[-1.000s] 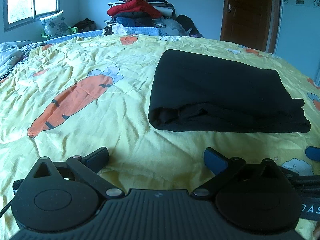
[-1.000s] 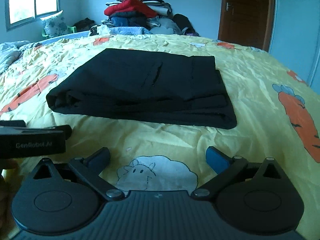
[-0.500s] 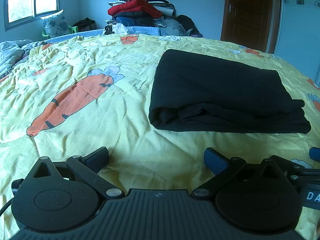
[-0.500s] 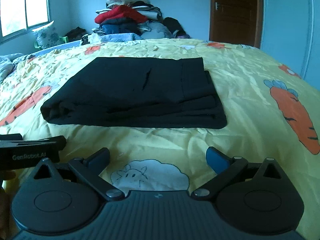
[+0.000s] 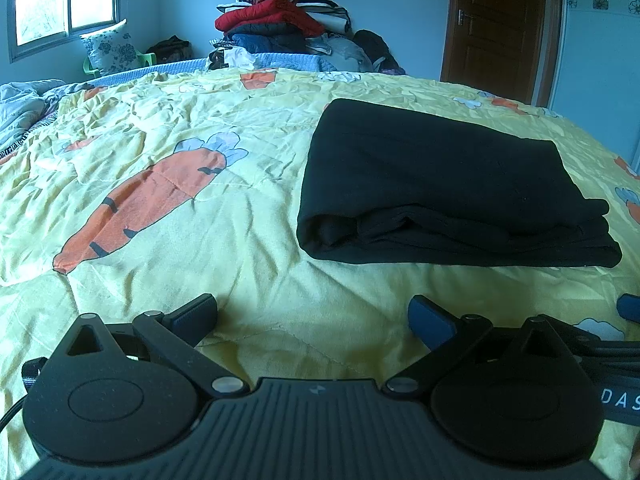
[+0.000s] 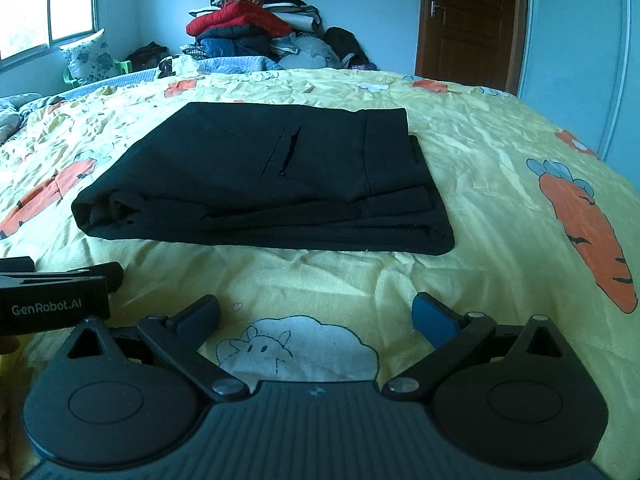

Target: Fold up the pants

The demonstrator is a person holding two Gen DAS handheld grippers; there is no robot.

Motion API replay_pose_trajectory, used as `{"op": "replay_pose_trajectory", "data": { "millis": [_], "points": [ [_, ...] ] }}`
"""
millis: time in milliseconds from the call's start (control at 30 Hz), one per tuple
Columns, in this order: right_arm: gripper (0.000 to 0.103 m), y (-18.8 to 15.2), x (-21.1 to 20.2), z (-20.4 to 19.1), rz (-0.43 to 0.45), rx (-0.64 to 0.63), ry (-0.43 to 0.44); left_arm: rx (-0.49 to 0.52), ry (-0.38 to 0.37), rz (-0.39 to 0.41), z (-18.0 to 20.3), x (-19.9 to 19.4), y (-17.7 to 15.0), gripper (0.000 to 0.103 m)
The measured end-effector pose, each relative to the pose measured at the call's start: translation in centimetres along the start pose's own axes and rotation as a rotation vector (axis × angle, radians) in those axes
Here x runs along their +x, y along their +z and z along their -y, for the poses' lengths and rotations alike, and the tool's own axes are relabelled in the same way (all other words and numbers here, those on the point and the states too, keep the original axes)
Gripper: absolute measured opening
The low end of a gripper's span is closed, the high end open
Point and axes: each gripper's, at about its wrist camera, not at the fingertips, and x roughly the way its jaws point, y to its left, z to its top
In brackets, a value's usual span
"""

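The black pants (image 5: 448, 184) lie folded in a flat rectangle on the yellow carrot-print bedspread (image 5: 160, 184); they also show in the right wrist view (image 6: 272, 176) with a pocket slit on top. My left gripper (image 5: 312, 316) is open and empty, in front of the pants and a little to their left. My right gripper (image 6: 316, 316) is open and empty, in front of the pants' near edge. Neither touches the cloth. The left gripper's body shows at the left edge of the right wrist view (image 6: 52, 300).
A tall pile of clothes (image 5: 280, 28) stands at the far side of the bed. A brown door (image 5: 500, 28) is at the back right. A window (image 5: 60, 0) and a flowered pillow (image 5: 108, 48) are at the back left. A wardrobe wall (image 6: 580, 60) is to the right.
Both grippers have drawn back slightly from the folded pants, and the right one has lifted a little. The pants have not moved.
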Motion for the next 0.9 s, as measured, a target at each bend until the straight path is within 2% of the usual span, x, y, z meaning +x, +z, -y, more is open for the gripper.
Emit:
{"op": "replay_pose_trajectory", "data": {
  "millis": [900],
  "points": [
    [0.103, -0.02, 0.03, -0.05, 0.0, -0.001, 0.0, 0.0, -0.004, 0.0, -0.07, -0.04, -0.03, 0.103]
  ]
}}
